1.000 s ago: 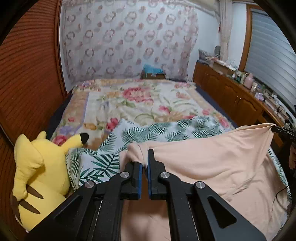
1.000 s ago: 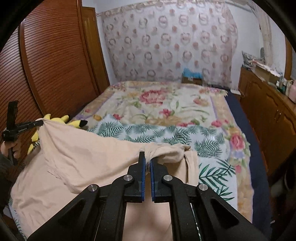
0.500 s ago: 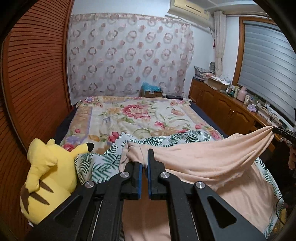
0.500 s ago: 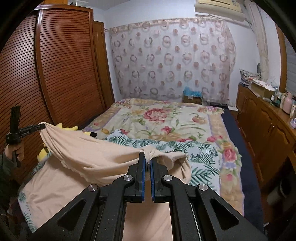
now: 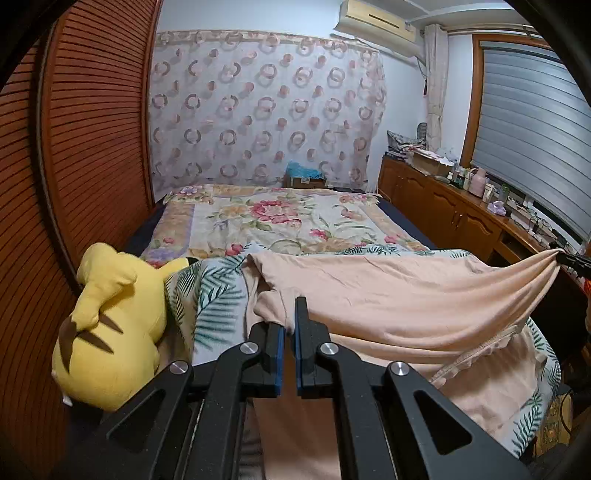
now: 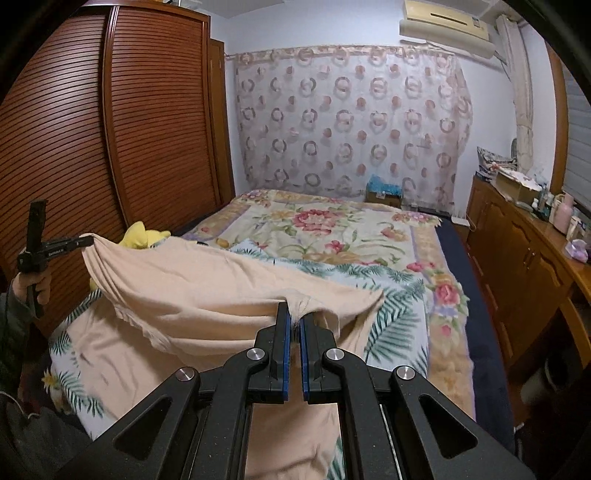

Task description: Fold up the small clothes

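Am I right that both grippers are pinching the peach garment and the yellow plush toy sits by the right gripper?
Not quite. The yellow plush toy sits beside the left gripper, as the left wrist view shows. Both it and the right gripper do pinch the peach garment.

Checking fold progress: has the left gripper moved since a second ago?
Yes. The left gripper, shut on the peach garment, has pulled back toward the foot of the bed: the floral quilt sits farther off and the air conditioner now shows.

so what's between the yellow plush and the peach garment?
A strip of the palm-leaf cover, seen in the left wrist view, separates yellow plush from peach garment.
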Demonstrator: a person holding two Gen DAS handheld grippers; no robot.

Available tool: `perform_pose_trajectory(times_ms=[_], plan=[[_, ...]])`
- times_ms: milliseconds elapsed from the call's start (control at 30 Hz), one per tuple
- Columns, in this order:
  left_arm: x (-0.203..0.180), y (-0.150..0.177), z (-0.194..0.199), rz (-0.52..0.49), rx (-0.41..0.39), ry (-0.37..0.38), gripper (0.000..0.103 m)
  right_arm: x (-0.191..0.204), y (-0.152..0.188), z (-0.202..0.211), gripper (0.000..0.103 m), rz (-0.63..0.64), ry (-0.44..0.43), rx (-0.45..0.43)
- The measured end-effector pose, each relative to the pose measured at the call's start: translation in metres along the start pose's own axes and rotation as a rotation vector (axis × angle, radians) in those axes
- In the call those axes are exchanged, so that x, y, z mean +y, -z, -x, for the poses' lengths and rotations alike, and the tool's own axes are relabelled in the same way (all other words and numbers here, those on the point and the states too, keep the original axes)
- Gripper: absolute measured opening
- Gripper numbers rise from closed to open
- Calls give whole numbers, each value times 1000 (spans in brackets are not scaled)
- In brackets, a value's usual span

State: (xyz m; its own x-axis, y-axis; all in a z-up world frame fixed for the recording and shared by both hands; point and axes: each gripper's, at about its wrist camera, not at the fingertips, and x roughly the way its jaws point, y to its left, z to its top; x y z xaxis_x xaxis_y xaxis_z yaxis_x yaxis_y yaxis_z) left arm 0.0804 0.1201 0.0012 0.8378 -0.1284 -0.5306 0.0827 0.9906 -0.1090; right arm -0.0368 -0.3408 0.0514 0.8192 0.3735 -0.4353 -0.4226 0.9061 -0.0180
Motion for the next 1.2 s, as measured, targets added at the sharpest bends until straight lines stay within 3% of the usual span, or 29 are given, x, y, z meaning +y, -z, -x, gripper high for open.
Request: perform_pose_trajectory(times_ms=[400, 667, 833, 933, 1033, 1133, 1167, 1200], plan=[[6, 53, 30, 31, 56, -14, 5, 13, 28, 44, 4, -21, 10, 81], [1, 81, 18, 19, 126, -32, 5, 6, 52, 17, 4, -81, -6, 204], [2, 93, 10, 5, 174, -42, 6, 4, 46, 7, 4, -112, 17, 222], [3, 96, 10, 12, 181, -43, 22, 9, 40, 9, 9, -94, 46, 212], [3, 100, 14, 7, 181, -37, 25, 13, 32, 12, 15, -74, 73, 194], [2, 102, 16, 8, 182, -34, 47, 20, 23, 15, 19, -51, 97, 164], [2, 103, 16, 6, 180, -34, 49, 23, 19, 15, 22, -41, 96, 155], [2, 104, 16, 6, 185, -34, 49, 26, 16, 15, 31, -34, 95, 149]])
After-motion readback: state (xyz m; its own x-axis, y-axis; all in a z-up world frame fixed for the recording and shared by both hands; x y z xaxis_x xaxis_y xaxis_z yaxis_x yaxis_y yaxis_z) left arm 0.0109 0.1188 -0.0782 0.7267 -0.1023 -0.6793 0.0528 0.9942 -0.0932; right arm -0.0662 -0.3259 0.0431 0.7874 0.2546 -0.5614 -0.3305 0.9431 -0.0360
